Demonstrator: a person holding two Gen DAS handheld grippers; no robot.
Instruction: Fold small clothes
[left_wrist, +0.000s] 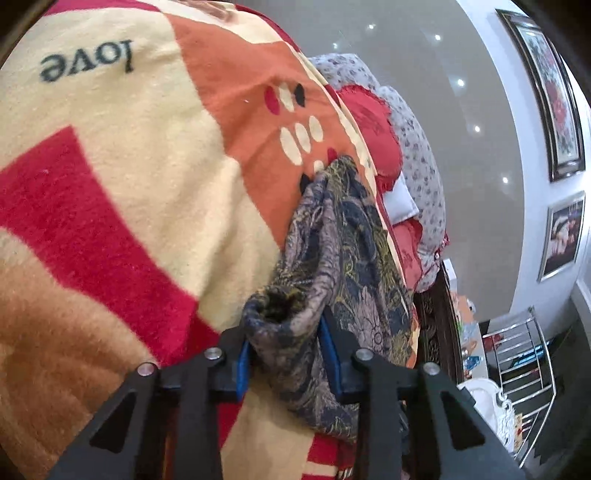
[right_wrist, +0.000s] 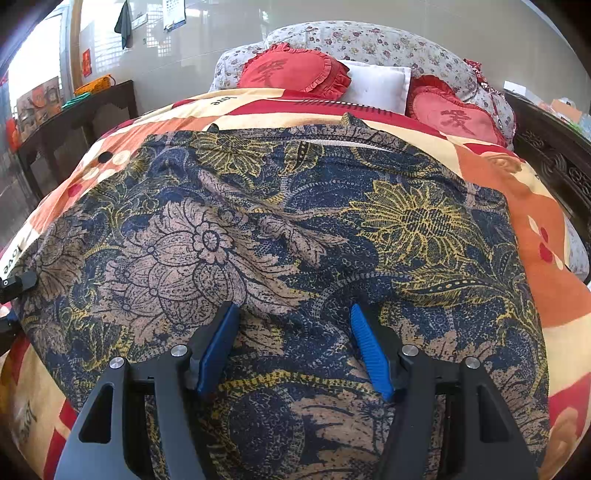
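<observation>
Bedding is taking up most of both views: one fleece blanket (right_wrist: 491, 173) in cream, red and orange blocks, printed with the word "love", is covering the bed. On it one navy, tan and yellow floral-print garment (right_wrist: 280, 229) is lying spread out, reaching almost across the blanket in the right wrist view, its near edge running out of frame below. At the head of the bed one long grey floral bolster (right_wrist: 376, 40) is lying behind two red heart-shaped frilled cushions (right_wrist: 295, 72) and one white pillow (right_wrist: 380, 86); the right-hand cushion is partly cut off by the bolster's end. Two framed pictures (left_wrist: 546, 92) are hanging on the white wall in the left wrist view, both bent by the lens.

The left claw (left_wrist: 286, 330) is gripping a bunched fold of the garment between its blue pads (left_wrist: 242, 363), the cloth rising from the blanket toward it. The right claw (right_wrist: 291, 314) is hovering with its jaws spread wide over the garment's near part, holding nothing; whether its tips are touching the cloth is hard to make out.
</observation>
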